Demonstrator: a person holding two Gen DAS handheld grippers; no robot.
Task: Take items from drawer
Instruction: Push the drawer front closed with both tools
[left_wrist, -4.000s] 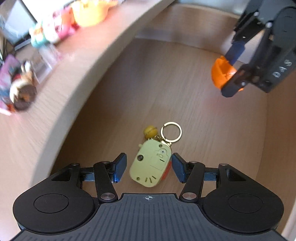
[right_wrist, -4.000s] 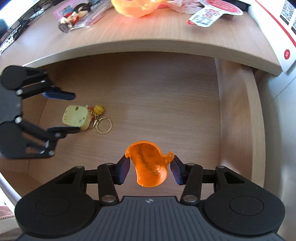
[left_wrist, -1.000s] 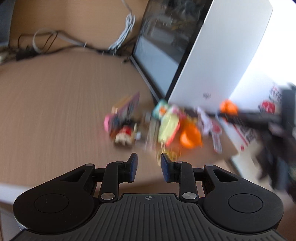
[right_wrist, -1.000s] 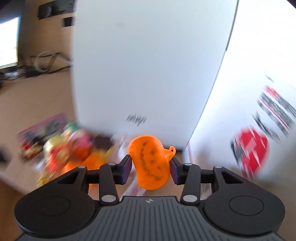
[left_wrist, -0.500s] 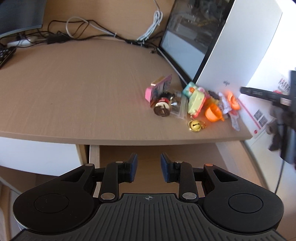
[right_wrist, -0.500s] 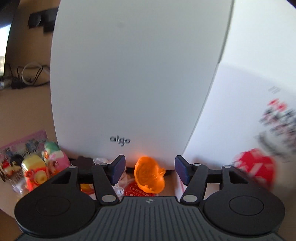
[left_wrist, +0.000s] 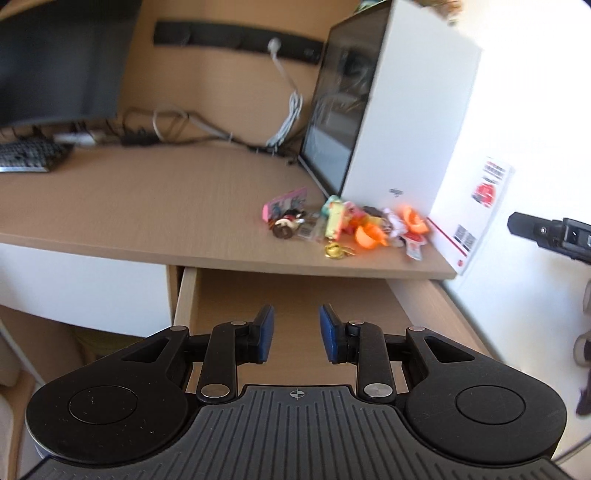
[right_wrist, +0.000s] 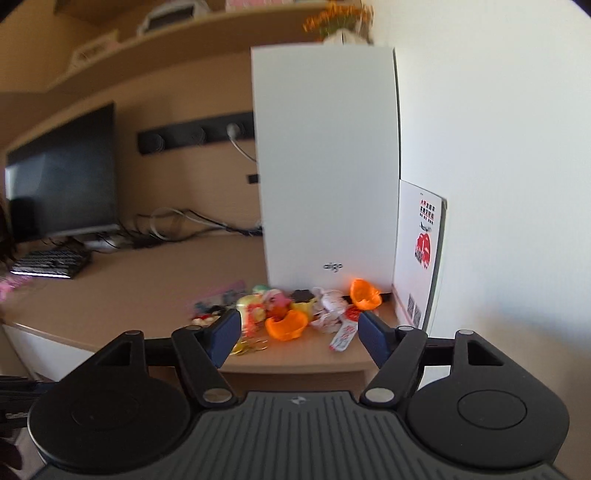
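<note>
Both tongs empty: left tongs (left_wrist: 293, 334) narrow gap, right tongs (right_wrist: 299, 334) wide. Toys (left_wrist: 343, 225) at 12 o'clock: prob light, hard plastic; grip across body. Drawer (left_wrist: 295, 291) open.

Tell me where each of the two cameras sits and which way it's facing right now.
Left wrist: above the open wooden drawer, facing the desk; shows the left gripper, open and empty.
Right wrist: at the desk's front edge, facing the white computer case; shows the right gripper, open and empty.
Shared: the orange plastic shell in the toy pile and the case.
</note>
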